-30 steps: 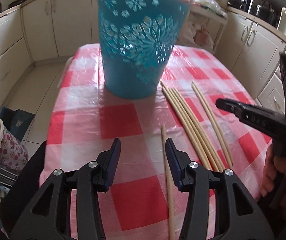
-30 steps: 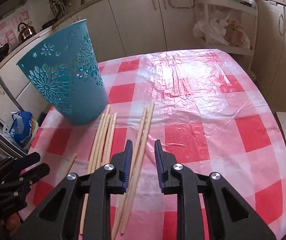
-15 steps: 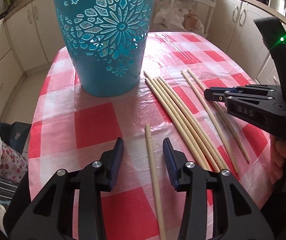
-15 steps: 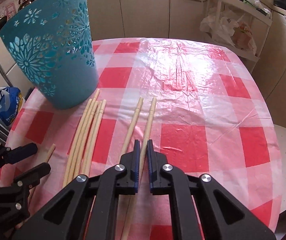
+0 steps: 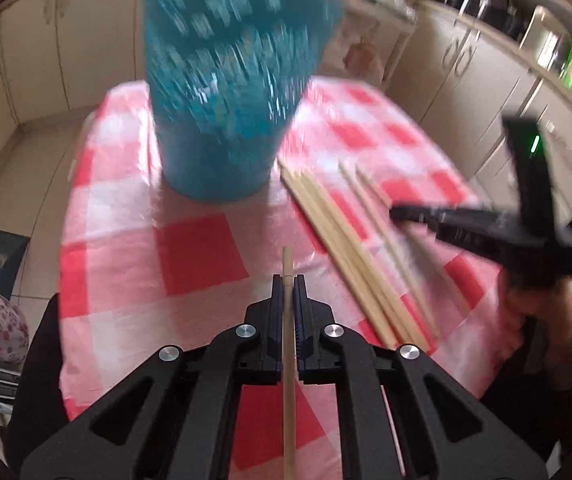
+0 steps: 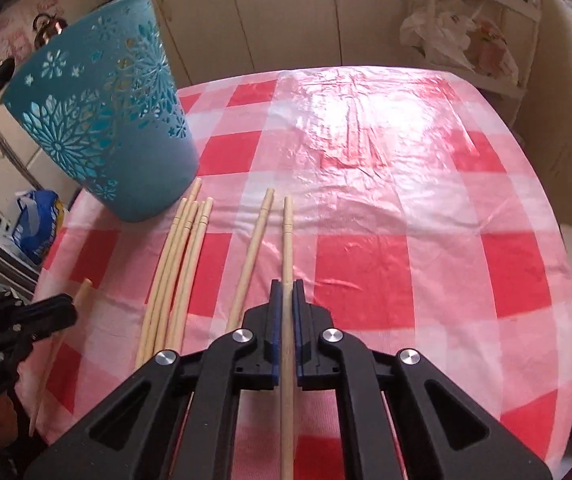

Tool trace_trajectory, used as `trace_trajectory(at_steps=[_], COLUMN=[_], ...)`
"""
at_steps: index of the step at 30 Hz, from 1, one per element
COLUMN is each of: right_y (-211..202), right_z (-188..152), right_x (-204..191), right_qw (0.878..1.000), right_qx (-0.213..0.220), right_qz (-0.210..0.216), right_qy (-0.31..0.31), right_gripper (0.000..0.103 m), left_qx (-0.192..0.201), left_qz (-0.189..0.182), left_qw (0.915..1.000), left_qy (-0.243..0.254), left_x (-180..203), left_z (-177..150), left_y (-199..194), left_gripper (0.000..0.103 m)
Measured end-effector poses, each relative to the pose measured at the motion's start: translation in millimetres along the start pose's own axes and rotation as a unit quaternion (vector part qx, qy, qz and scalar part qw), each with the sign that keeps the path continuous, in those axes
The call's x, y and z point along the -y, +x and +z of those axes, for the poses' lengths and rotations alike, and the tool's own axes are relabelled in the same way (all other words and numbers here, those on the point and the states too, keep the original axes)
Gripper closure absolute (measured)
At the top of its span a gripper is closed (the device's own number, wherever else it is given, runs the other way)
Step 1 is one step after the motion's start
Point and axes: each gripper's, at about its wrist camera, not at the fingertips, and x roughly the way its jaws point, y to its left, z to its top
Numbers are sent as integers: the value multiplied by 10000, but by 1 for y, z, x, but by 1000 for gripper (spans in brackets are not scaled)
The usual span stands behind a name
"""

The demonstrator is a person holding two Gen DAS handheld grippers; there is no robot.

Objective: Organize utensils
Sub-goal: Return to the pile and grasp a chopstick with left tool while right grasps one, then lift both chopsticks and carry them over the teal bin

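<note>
Kitchen cabinets behind a red-checked surface (image 5: 201, 252). Left wrist view: left tool (image 5: 288, 288) clamped narrow on a single chopstick (image 5: 287, 264), short of the blurred blue basket (image 5: 229, 92); loose chopsticks (image 5: 342, 240) right of the basket.

Right wrist view: right tool (image 6: 286, 294) pinched tight on another chopstick (image 6: 287, 240), right of the basket (image 6: 97, 120); bundle (image 6: 177, 264) lying just below the basket's base.

A teal bin (image 6: 101, 128) with cut-out snowflake patterns stands on a red-and-white checked cloth (image 6: 406, 248); beside the bin lie pale wooden chopsticks (image 6: 181, 264).
</note>
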Motion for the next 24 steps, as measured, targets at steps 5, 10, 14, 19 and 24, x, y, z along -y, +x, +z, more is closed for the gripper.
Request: trace_trajectory(at_steps=[5, 10, 14, 19, 24], right_y=[-17, -42, -52, -57, -64], right_z=[-2, 2, 1, -1, -1], right_x=[5, -3, -1, 4, 6], right_qw=[9975, 9902, 9850, 9823, 9787], right_qx=[495, 1231, 1563, 1723, 1922], right_qz=[331, 577, 626, 589, 545], right_qy=[369, 306, 388, 447, 475], right_gripper=[97, 97, 97, 97, 97], left_qx=[1459, 2773, 3474, 4213, 4342], left_qz=[-83, -84, -37, 323, 878], left_qw=[9893, 9608, 9376, 9058, 8960], left_qy=[-11, 10, -155, -325, -324], left_x=[-8, -6, -4, 4, 7], left_z=[44, 101, 143, 183, 203], left_y=[-84, -140, -147, -141, -105], left_gripper=[99, 99, 98, 98, 98])
